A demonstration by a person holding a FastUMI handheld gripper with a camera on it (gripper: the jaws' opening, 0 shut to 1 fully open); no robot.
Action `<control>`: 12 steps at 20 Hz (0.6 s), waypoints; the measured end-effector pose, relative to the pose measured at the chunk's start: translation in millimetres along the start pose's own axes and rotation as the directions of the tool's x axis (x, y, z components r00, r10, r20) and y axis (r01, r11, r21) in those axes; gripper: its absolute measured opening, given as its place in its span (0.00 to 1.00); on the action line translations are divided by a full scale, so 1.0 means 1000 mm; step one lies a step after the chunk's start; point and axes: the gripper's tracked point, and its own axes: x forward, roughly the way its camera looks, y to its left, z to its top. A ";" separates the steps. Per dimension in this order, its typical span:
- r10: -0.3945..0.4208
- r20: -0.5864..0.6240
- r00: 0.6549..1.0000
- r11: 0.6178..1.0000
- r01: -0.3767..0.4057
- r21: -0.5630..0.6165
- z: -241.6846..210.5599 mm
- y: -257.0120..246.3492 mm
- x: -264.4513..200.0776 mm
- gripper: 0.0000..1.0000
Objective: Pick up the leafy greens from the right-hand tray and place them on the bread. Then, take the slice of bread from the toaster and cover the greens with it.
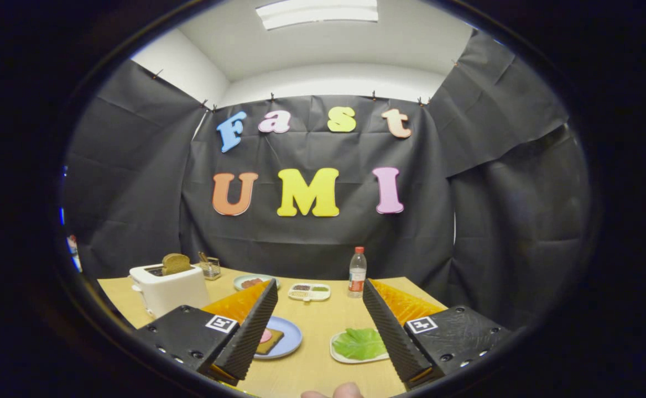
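Gripper held above the near edge of a light wooden table, fingers spread wide apart, nothing between them. Leafy greens lie flat on a small white tray, on the right side, just inside the right finger and partly hidden by it. Blue plate sits on the left side, by the left finger, carrying a slice of bread with a pink piece on top; the finger covers part of both. White toaster stands far left on the table, a second bread slice standing upright out of its slot. Just behind the toaster, a small clear container with utensils in it. Farther back: a pale green plate with reddish food, a white divided dish with dark and green contents, and a capped bottle standing upright to its right. Fingertips of a person's hand show at the nearest table edge.
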 end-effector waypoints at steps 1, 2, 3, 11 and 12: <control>-0.002 -0.002 1.000 1.000 0.002 0.001 -0.002 -0.001 0.000 0.95; -0.006 -0.002 1.000 1.000 0.006 0.001 -0.001 -0.003 0.002 0.95; -0.012 -0.002 1.000 1.000 0.012 -0.004 0.000 -0.006 0.003 0.95; -0.051 0.006 0.999 0.993 0.051 -0.104 0.016 -0.042 0.016 0.95; -0.060 -0.005 0.998 0.992 0.059 -0.115 0.012 -0.051 0.019 0.95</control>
